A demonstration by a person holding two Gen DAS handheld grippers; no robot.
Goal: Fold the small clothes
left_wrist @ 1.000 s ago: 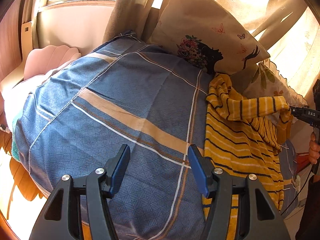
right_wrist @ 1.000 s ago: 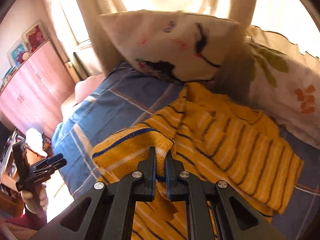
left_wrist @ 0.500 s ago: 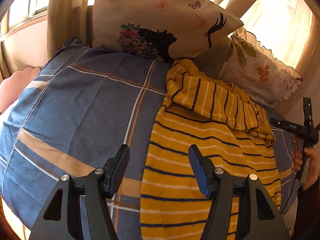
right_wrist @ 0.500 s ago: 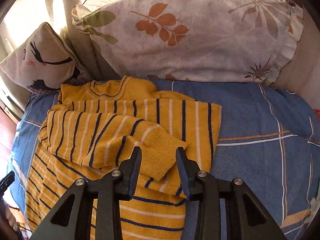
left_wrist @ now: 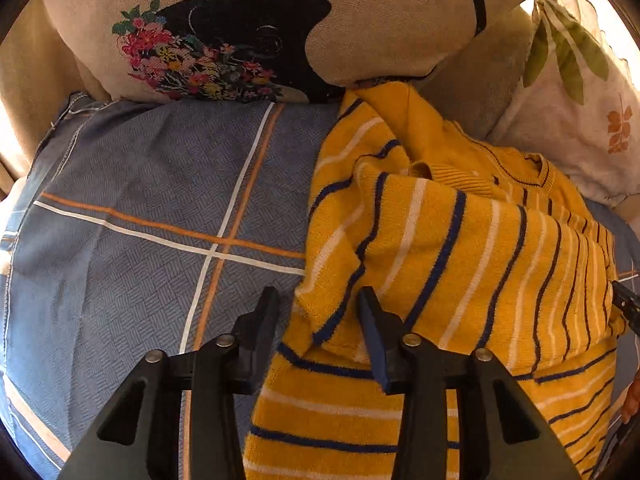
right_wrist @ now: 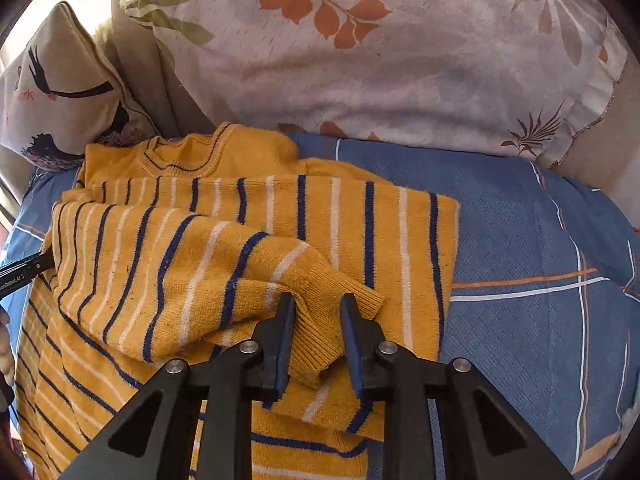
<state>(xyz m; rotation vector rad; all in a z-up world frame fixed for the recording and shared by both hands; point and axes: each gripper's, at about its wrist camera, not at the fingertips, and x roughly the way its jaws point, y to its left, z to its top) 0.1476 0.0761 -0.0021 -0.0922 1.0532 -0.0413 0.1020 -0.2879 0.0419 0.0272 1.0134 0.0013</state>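
My right gripper (right_wrist: pixel 317 332) stands with its jaws apart, and the ribbed cuff (right_wrist: pixel 340 320) of a sleeve lies loose between them, not pinched. My left gripper (left_wrist: pixel 318 330) is likewise spread wide, its jaws to either side of a folded edge of the same sweater (left_wrist: pixel 460 264), with nothing clamped. The sweater is mustard-yellow knit, crossed by alternating navy and white stripes, with a plain yellow yoke and a ribbed round collar (right_wrist: pixel 176 160) edged by a thin dark line. One sleeve is folded across the chest, so its stripes run at an angle to those of the body beneath. The garment lies on the blue bedspread (left_wrist: pixel 160 200) with white and orange grid lines, its collar end up against the silhouette-and-flowers pillow (left_wrist: pixel 280 32) and the leaf-print pillow (right_wrist: pixel 400 60).
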